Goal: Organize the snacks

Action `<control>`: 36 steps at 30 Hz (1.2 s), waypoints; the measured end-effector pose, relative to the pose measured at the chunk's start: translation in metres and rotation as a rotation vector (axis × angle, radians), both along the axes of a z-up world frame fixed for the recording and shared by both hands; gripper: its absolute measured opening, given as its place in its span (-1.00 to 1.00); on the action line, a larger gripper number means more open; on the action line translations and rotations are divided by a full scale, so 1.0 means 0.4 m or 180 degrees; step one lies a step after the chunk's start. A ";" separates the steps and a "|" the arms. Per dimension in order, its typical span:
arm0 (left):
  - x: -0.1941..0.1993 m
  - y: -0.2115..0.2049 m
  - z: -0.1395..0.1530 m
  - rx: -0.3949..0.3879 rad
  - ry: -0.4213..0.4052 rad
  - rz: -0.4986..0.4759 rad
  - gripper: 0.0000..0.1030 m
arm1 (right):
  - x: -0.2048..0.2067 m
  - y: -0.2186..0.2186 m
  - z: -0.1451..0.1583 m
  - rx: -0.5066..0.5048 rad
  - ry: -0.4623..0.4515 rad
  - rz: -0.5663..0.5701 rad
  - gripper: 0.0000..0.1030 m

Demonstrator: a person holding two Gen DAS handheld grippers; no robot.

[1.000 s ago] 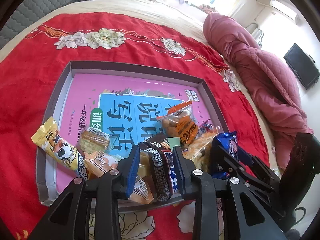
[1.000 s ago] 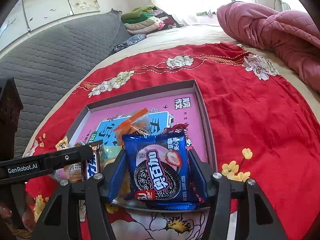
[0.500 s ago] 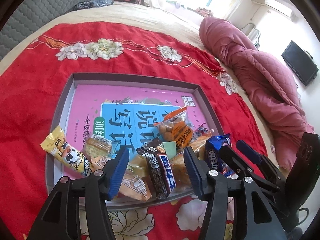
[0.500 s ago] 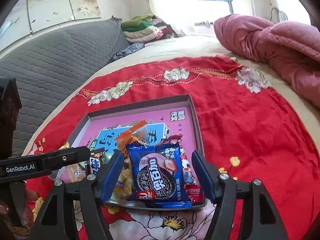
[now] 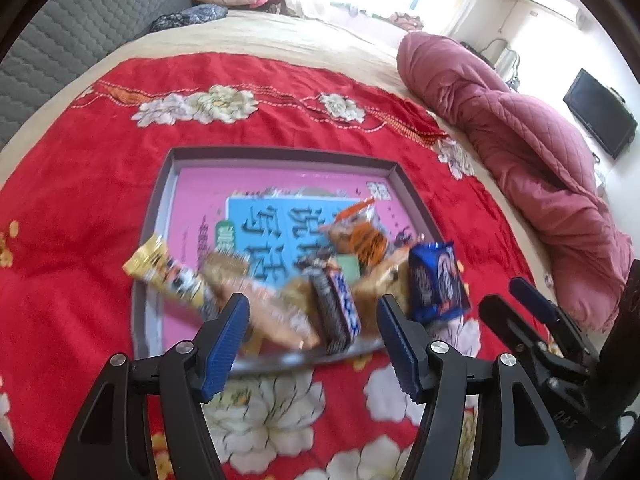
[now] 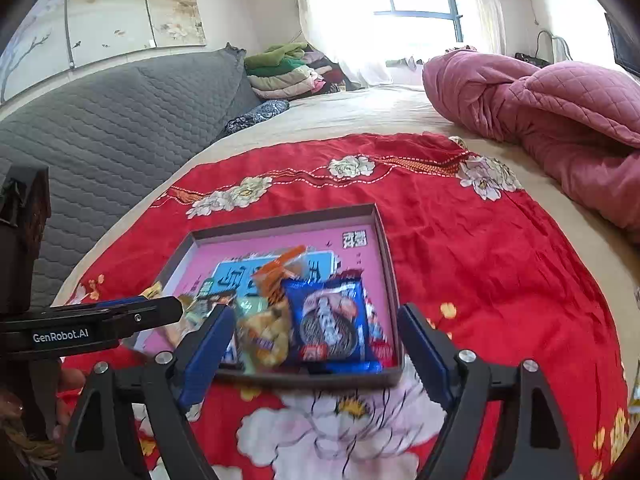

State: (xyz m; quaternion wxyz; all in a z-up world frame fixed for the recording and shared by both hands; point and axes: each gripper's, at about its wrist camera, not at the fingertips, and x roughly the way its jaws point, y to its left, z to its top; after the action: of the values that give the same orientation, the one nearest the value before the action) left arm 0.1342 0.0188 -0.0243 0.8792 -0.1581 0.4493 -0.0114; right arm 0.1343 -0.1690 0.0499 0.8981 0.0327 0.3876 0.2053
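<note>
"GenRobot.AI" on the left gripper (image 6: 132,316); Chinese print on the pink book (image 6: 352,238), unreadable.

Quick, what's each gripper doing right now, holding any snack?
Left gripper: open, jaws just been opening, holding nothing.
Right gripper: open, jaws just been opening, blue cookie packet released in the tray.

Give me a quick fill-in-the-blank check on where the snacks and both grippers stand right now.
1. The snack packets lie piled at the near end of the shallow grey ____, whose rim frames a pink book cover.
2. The cookie packet with the round dark biscuit on it has a ____ wrapper.
3. The right gripper and the left gripper have just been opening, and each now holds ____.
4. The tray rests on a ____ flowered blanket.

Missing words: tray; blue; nothing; red
</note>
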 end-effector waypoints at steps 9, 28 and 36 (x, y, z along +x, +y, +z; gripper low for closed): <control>-0.069 0.015 0.009 0.0079 0.0083 0.0028 0.37 | -0.093 -0.013 0.004 -0.0088 0.0116 -0.0138 0.64; -0.188 -0.004 -0.006 0.0106 0.0283 -0.0018 0.38 | -0.183 0.020 0.003 -0.0248 0.0295 0.0000 0.69; -0.206 -0.001 -0.011 0.0112 0.0318 0.0024 0.38 | -0.192 0.019 0.004 -0.0264 0.0315 -0.0018 0.71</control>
State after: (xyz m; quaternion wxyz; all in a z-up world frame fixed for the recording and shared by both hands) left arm 0.0520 0.0185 -0.0288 0.8584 -0.1447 0.4922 0.0078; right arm 0.0576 -0.1614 0.0517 0.8790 0.0066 0.4396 0.1846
